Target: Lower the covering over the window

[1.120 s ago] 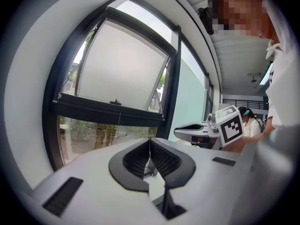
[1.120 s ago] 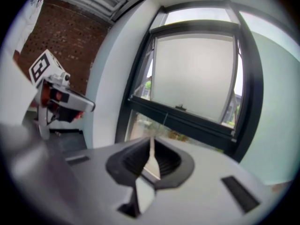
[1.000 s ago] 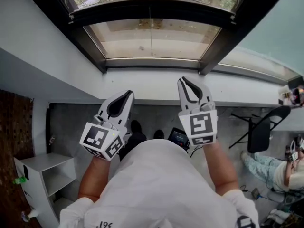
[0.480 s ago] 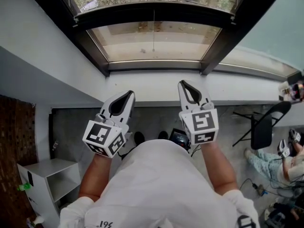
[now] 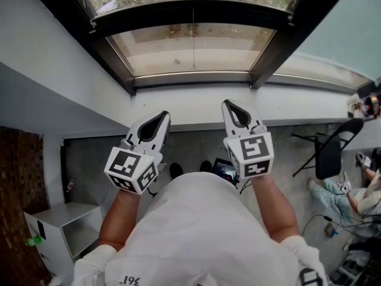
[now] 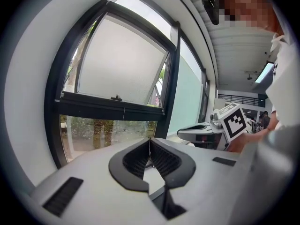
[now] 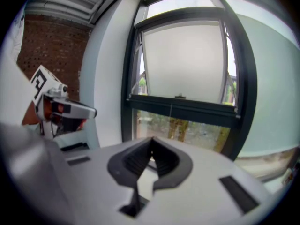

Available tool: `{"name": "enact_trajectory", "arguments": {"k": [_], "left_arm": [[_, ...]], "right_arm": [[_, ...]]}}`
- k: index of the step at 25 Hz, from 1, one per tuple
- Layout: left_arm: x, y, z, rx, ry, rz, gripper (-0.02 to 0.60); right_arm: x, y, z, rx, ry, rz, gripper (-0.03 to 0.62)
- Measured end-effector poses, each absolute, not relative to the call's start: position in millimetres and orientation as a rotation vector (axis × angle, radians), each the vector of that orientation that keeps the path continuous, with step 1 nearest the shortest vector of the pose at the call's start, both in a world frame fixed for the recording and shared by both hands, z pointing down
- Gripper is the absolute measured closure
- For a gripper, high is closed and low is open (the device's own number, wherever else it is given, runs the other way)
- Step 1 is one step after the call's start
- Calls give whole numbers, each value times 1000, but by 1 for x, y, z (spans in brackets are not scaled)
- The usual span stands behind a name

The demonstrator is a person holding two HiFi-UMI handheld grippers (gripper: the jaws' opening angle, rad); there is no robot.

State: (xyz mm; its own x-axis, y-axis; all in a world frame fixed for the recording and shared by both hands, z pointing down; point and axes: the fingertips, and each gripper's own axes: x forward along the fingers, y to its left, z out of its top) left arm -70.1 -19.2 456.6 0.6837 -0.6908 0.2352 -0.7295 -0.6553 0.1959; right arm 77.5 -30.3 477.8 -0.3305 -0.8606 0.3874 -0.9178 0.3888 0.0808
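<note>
**Head view: left gripper [image 5: 164, 115] and right gripper [image 5: 228, 103] up at the window [image 5: 190, 79], both closed, empty**

From above: side by side, a gap apart, aimed at the glass over the white sill [image 5: 190, 103]. Short of the frame, touching nothing. Marker cubes turned up toward the camera, bare forearms and a white shirt below.

Left gripper view: jaws pressed together, tips meeting, nothing pinched. Right gripper off to the right there, roughly level. Right gripper view: jaws just drawn shut, tips together, nothing between.

Pale covering [image 6: 122, 62]: filling the upper pane down to the dark crossbar [image 6: 112, 108]. Beneath that, lower pane [image 6: 105, 132] bare, greenery behind it. Thin cord [image 6: 124, 114] hanging from mid-crossbar over the lower pane, clear of both grippers. Same layout in right gripper view.

Elsewhere in head view: white shelf unit [image 5: 62, 222] lower left by a brick wall [image 5: 18, 183], folding chair [image 5: 328, 154] and a seated person [image 5: 363, 195] at right.
</note>
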Motion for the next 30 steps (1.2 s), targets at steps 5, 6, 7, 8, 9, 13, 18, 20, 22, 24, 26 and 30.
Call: {"name": "enact_trajectory", "arguments": {"k": [5, 6, 7, 8, 9, 13, 18, 20, 22, 24, 26, 30], "left_arm": [[-73, -18, 460, 2618, -1123, 207, 563], [-74, -18, 460, 2617, -1122, 209, 563], [-74, -18, 460, 2616, -1121, 211, 563], [-74, -17, 460, 2615, -1120, 212, 563], [-74, -17, 460, 2615, -1120, 214, 563], [-75, -16, 459, 2619, -1117, 216, 563], [-74, -16, 462, 2620, -1101, 215, 563], [-74, -15, 461, 2620, -1093, 216, 563], [-72, -15, 460, 2623, -1085, 216, 563], [-71, -16, 459, 2627, -1079, 214, 563], [-70, -18, 459, 2631, -1077, 212, 563], [-66, -25, 455, 2652, -1084, 197, 563]], "right_arm": [[74, -29, 478, 1544, -2287, 219, 571], [73, -29, 478, 1543, -2287, 221, 571], [73, -29, 478, 1543, -2288, 223, 571], [72, -29, 479, 1542, -2288, 224, 571], [72, -28, 479, 1542, -2288, 226, 571], [70, -27, 479, 1539, -2291, 227, 572], [68, -27, 479, 1540, -2283, 219, 572], [68, -26, 479, 1540, -2277, 219, 572], [69, -26, 478, 1538, -2273, 215, 572], [69, -27, 477, 1537, -2270, 209, 572], [69, -30, 477, 1536, -2269, 202, 572], [72, -38, 472, 1544, -2274, 161, 572]]}}
